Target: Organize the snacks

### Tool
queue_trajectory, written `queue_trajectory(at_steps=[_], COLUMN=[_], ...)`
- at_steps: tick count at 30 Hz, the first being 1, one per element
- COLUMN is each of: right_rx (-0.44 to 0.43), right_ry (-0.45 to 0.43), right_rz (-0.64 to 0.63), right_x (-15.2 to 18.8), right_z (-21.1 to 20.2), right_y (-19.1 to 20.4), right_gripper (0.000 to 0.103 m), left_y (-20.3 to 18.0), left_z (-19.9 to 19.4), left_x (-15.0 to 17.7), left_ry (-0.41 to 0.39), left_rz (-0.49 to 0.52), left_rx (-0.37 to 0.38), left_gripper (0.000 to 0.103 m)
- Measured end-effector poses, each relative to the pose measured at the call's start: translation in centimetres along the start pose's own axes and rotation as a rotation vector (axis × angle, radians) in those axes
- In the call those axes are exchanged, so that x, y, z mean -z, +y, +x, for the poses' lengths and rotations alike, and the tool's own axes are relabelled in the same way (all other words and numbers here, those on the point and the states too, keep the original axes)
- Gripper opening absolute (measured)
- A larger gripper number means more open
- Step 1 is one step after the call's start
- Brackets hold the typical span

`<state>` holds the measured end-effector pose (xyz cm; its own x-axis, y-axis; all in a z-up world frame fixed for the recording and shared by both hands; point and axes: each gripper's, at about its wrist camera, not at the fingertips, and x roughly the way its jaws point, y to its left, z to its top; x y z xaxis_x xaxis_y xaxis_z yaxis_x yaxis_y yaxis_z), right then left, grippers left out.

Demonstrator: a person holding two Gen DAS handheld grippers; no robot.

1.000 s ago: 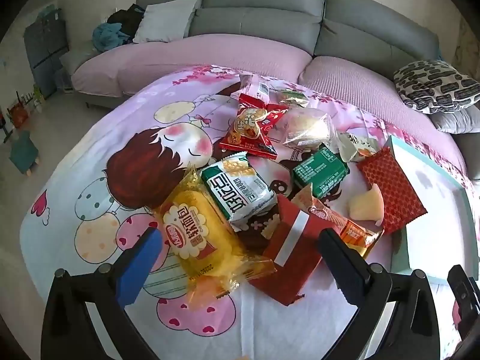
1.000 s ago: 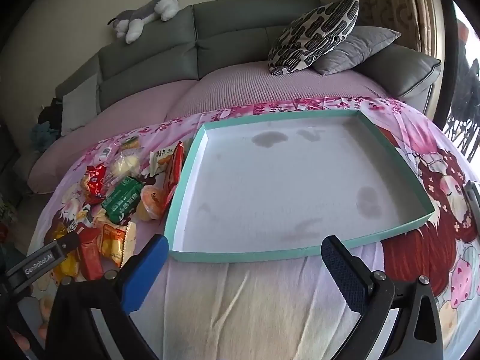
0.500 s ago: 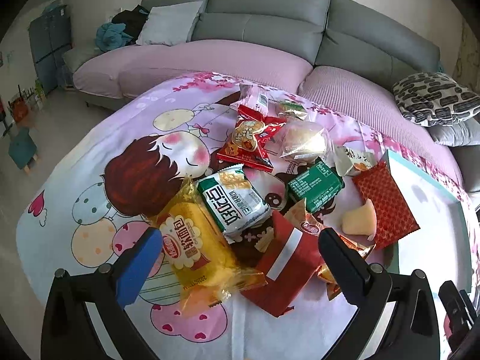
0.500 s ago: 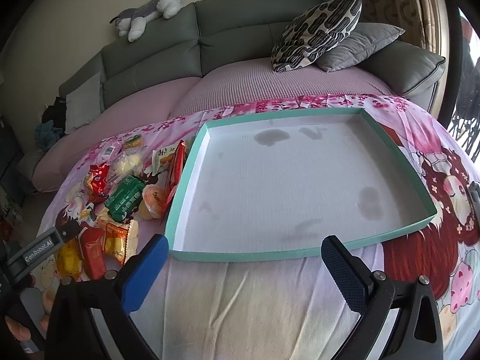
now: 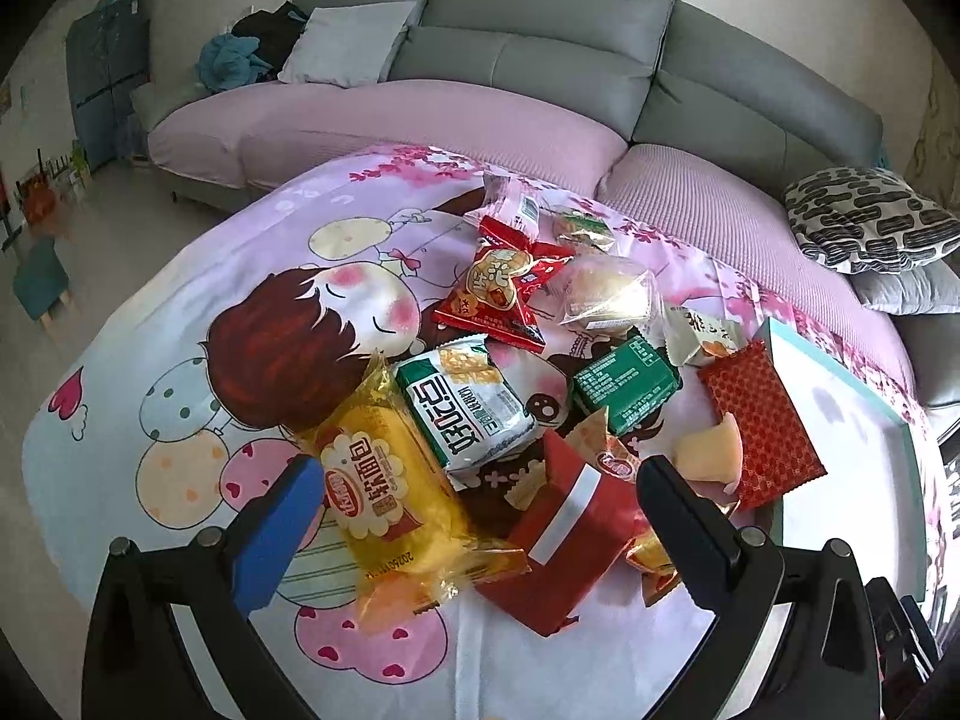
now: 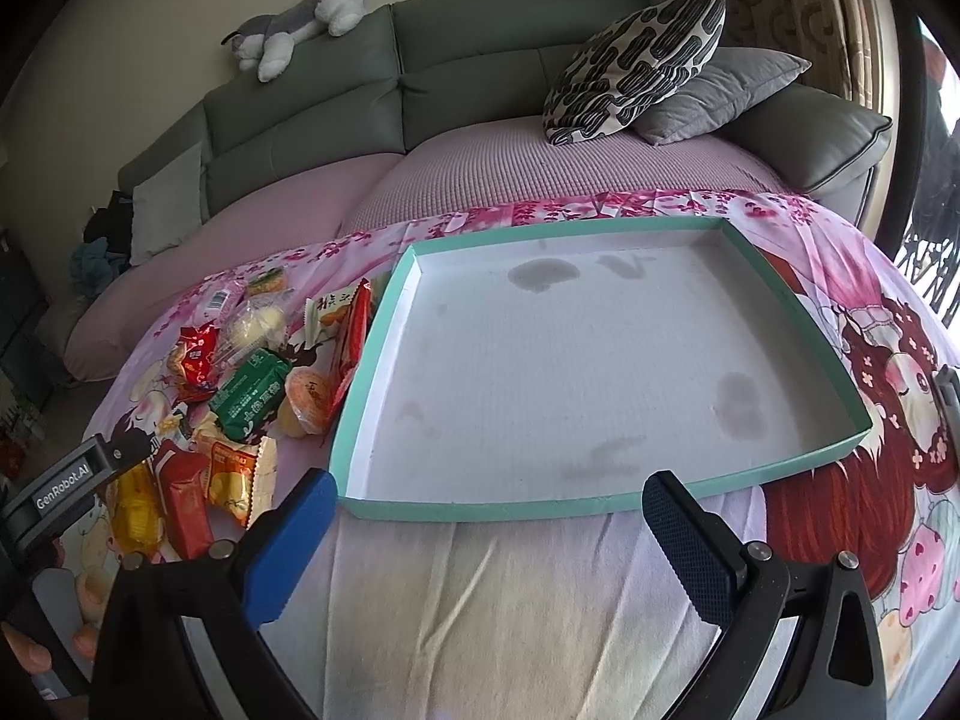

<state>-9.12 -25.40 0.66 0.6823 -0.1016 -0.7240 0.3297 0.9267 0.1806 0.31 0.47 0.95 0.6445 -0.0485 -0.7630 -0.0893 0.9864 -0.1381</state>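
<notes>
Teal card forms the rim of a wide shallow tray [image 6: 474,513] with a white floor that carries some grey stains; nothing lies inside it. It rests on a worktop covered by a pink cartoon cloth [image 6: 510,618], in front of a grey sofa [image 6: 480,60].

The snacks lie in a loose heap on the cloth, just beside the left wall of the tray. Nearest to the left gripper [image 5: 474,483] are a yellow bread packet [image 5: 384,492] and a red packet with a white stripe [image 5: 564,534], which touch each other. A white and green packet [image 5: 465,405] leans on the yellow one. Behind them lie a dark green packet [image 5: 627,384], a red packet with a printed picture [image 5: 501,294] and a clear bag with pale cakes [image 5: 606,291]. A flat red patterned sachet [image 5: 759,423] lies against the tray edge, with a pale jelly cup [image 5: 711,453] touching it.

The fingers of the left gripper are spread wide, hold nothing and hover low over the near end of the heap. The yellow packet and the striped red packet appear between them. The right gripper [image 6: 486,525] also has its fingers wide apart and empty, and it hangs over the bare cloth just before the near rim of the tray.

In the right wrist view, fingertips of a hand [image 6: 27,651] show at the lower left edge. A plush dog [image 6: 297,24] lies on the sofa back.
</notes>
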Motion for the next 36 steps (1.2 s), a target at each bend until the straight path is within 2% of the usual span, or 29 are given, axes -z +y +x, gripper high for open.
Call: queue_trajectory(at_steps=[11, 33, 36], right_rx=[0.001, 0.013, -0.016], right_ry=[0.000, 0.012, -0.007], right_rz=[-0.002, -0.015, -0.027], right_x=[0.0, 0.2, 0.0], right_z=[0.0, 0.3, 0.2], right_y=[0.0, 0.3, 1.0], right_gripper=[0.103, 0.103, 0.103], left_y=[0.0, 0.6, 1.0], left_z=[-0.2, 0.4, 0.3], left_x=[0.1, 0.2, -0.1], left_ry=[-0.042, 0.014, 0.007], left_rz=[0.014, -0.014, -0.033], left_rx=[-0.014, -0.015, -0.025], left_gripper=[0.103, 0.103, 0.103])
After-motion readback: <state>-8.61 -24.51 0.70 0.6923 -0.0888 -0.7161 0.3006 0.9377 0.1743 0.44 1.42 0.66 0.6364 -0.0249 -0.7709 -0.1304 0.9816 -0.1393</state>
